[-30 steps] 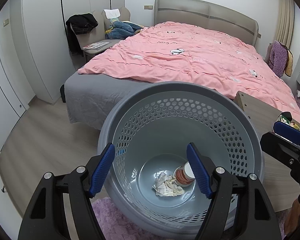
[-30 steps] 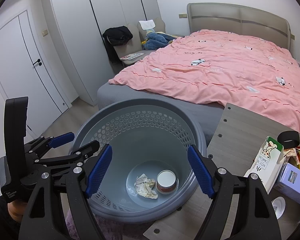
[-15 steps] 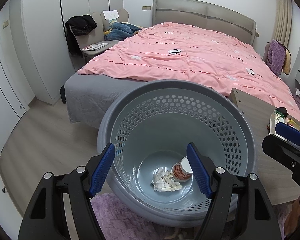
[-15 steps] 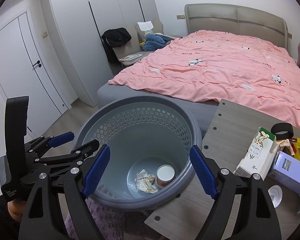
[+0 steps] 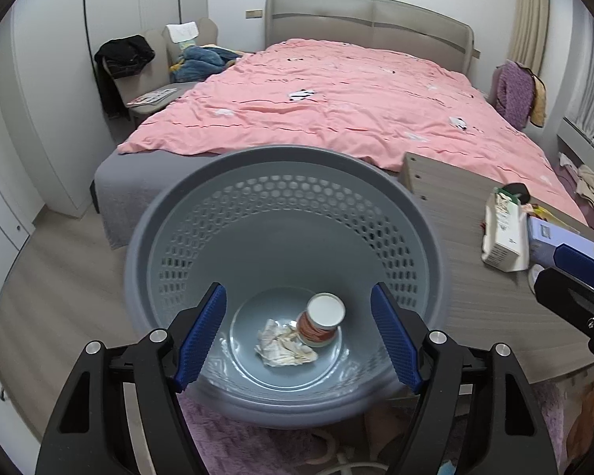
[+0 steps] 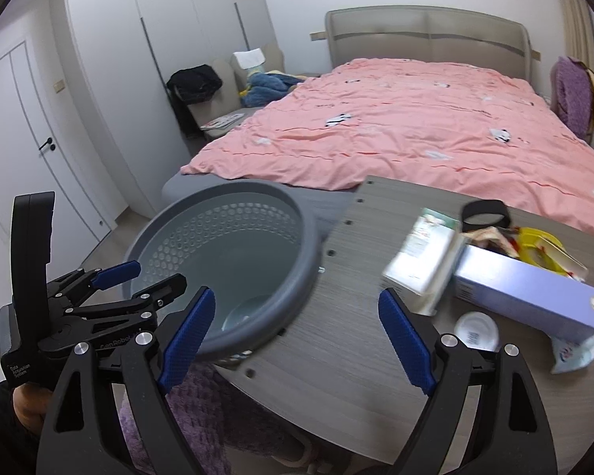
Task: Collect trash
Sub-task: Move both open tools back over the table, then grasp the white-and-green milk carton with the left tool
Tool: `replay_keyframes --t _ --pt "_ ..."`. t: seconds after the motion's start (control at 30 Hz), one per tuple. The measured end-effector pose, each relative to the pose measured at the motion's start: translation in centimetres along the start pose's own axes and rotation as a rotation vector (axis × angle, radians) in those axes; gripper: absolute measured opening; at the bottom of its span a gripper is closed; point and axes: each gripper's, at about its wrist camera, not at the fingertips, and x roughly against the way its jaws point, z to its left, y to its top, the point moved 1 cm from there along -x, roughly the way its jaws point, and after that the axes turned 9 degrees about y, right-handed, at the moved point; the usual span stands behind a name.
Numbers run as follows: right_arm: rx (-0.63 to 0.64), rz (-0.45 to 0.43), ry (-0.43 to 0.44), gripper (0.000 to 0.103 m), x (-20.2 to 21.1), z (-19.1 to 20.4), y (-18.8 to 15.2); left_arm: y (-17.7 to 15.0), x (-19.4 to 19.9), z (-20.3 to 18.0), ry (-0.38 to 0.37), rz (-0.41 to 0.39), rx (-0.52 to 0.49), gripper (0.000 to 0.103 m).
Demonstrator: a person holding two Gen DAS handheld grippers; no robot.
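Observation:
A grey perforated basket (image 5: 285,182) stands on the floor beside a wooden table (image 6: 336,336). In it lie a crumpled tissue (image 5: 279,350) and a small jar (image 5: 320,318) with a white lid. My left gripper (image 5: 299,332) is open and empty above the basket. My right gripper (image 6: 297,340) is open and empty over the table's left part. On the table lie a milk carton (image 6: 419,263), a purple box (image 6: 526,291), a white lid (image 6: 477,332) and a small wrapper (image 6: 576,352). The left gripper also shows in the right wrist view (image 6: 138,277).
A bed with a pink cover (image 6: 415,134) lies behind the table. A black ring (image 6: 485,215) and yellow packaging (image 6: 542,243) sit at the table's back. A purple rug (image 5: 237,443) lies under the basket. A chair with clothes (image 5: 138,67) stands by the wardrobe.
Both grippers have pulled back and turned right. The right gripper has moved from above the basket to over the table, so the carton and box now lie ahead of it.

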Motion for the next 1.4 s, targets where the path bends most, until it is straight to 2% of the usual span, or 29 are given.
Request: replay_keyframes --t 0.43,0.63,0.83,1.03,1.4 --pt "-0.109 -0.071 -0.163 0.084 7.1 -7.2 -3.1 0.0 1.1 -7.5 -0.11 0.005 -0.121 0.072" --pt "-0.169 -0.114 -0.19 0.085 9.5 -10.3 -4.5 0.8 0.8 -12.0 -0.165 0.015 -0.179 0.072" --pt "-0.206 -0.129 -0.205 0.085 10.5 -12.4 -5.6 1.5 -0.4 -16.1 -0.225 0.062 -0.221 0.073" --pt "-0.242 -0.143 -0.178 0.085 11.1 -14.0 -6.3 2.5 -2.0 -19.4 -0.215 0.086 -0.251 0.073" --pt "-0.281 -0.147 -0.135 0.085 11.2 -15.9 -6.9 3.5 -4.7 -21.7 -0.172 0.108 -0.282 0.073"
